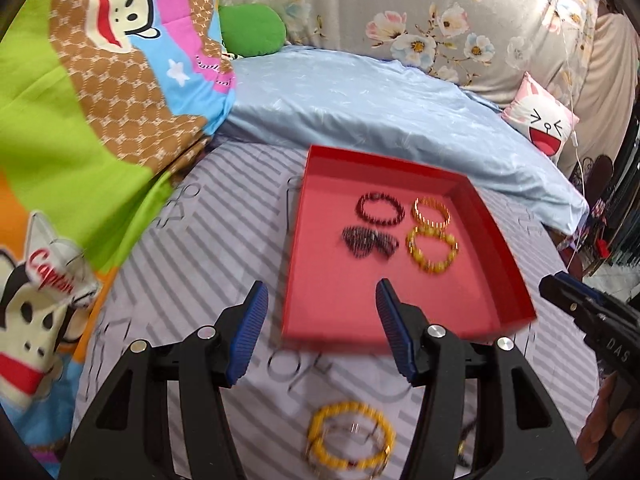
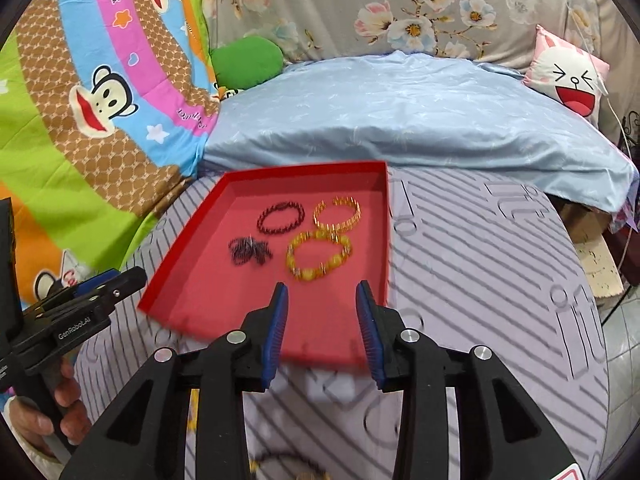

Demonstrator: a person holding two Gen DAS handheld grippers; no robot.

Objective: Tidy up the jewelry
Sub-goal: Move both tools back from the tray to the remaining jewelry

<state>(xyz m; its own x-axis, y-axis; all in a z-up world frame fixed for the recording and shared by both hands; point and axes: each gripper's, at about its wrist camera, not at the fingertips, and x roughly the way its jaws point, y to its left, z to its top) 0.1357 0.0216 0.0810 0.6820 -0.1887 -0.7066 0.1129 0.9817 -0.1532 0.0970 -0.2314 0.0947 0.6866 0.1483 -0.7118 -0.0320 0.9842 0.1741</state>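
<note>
Four bracelets already in the red tray (image 1: 496, 240): a dark red beaded one (image 1: 379, 209) and a gold one (image 1: 432, 211) at the back, a black one (image 1: 370, 243) bunched up and a chunky yellow one (image 1: 432, 249) in front of them. Neatly paired, touching or nearly so, all toward the far half of the tray; near half bare.

Still outside, on the striped bed cover (image 1: 192, 248): a yellow beaded bracelet (image 1: 350, 438) with a thinner ring or two tangled in it, just below the left hand-held gripper (image 1: 322, 330). At the bottom edge of the right wrist view, a dark loop (image 2: 288, 462), too blurred and cut off to identify.

Left hand-held gripper wide open, holding nothing, hovering over the tray's near edge. Right hand-held gripper (image 2: 322, 330) likewise open and empty, above the tray's near right corner.

Judged more than half done: four pieces placed, at least one cluster left to pick up and set in the free front area. Likely next: yellow beads on the cover.
</note>
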